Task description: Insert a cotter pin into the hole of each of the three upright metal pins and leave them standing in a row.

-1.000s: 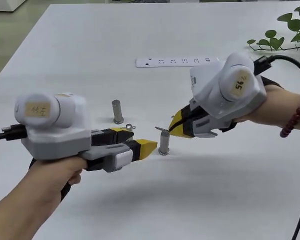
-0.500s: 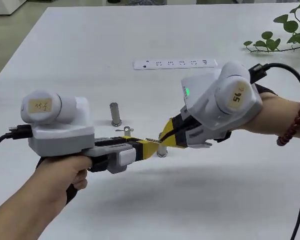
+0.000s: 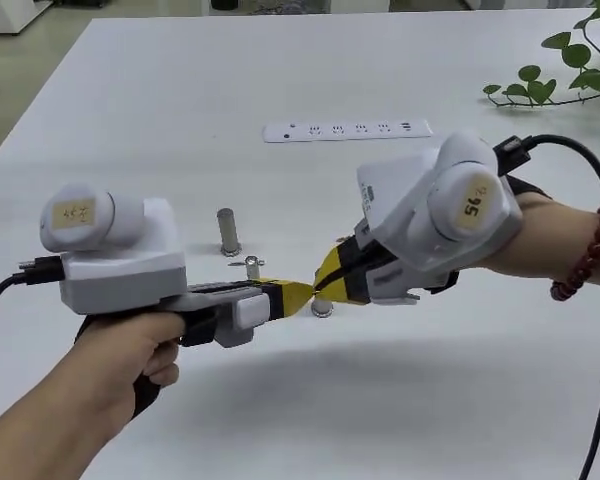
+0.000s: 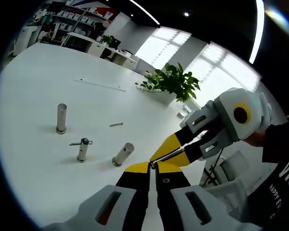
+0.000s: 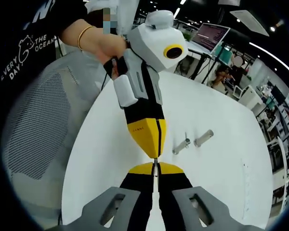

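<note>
I have both grippers meeting tip to tip just beside the near bare metal pin (image 3: 322,308). The right gripper (image 3: 326,279) and left gripper (image 3: 299,292) each look pinched closed on the same cotter pin (image 4: 167,155), which I judge to be a regrip. Next to that pin stands the fitted metal pin (image 4: 82,150), and beyond it the far bare metal pin (image 4: 61,118). Next I must free one side, line the cotter pin up with the hole and push it through.

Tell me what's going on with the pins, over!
Left gripper and right gripper tip to tip, both shut on one cotter pin. Middle metal pin already pinned; far pin and near pin bare. Spare cotter pin on table. Nothing in the way.
</note>
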Tool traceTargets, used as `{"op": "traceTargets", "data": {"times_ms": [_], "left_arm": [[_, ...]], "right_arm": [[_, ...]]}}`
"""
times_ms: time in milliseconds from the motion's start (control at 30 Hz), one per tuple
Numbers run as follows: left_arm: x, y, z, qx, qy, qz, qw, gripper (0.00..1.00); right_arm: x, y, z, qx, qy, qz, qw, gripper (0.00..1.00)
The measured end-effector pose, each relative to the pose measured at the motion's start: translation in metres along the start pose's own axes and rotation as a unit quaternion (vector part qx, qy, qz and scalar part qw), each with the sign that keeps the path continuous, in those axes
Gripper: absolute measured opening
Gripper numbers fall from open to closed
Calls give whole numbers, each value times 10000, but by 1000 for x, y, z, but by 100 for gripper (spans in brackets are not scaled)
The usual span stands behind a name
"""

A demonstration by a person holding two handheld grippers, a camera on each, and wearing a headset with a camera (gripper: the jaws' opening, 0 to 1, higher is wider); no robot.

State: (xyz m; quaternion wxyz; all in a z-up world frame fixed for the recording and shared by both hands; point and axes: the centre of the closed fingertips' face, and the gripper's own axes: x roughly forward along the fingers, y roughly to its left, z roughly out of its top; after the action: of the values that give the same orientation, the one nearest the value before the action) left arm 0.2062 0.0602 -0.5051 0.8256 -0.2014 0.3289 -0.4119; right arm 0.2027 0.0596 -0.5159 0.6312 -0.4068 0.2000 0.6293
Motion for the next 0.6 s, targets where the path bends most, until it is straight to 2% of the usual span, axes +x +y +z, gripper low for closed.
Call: {"op": "traceTargets", "data": {"times_ms": [133,300,400,600], "left_arm": [[0,0,-1,-6,25,1,10000,0],[0,0,-3,195,57,-6,9998,0],[1,-1,-4,561,99,-41,9984,0],[2,-1,-6,838,120,-30,9964,0]], "right_arm": [[1,1,0,-19,18,-2,10000,0],[2,2,0,-23,25,-14,10000,0],[2,3,0,-34,34,-7,10000,0],[4,4,-2,38,34,-9,10000,0]]}}
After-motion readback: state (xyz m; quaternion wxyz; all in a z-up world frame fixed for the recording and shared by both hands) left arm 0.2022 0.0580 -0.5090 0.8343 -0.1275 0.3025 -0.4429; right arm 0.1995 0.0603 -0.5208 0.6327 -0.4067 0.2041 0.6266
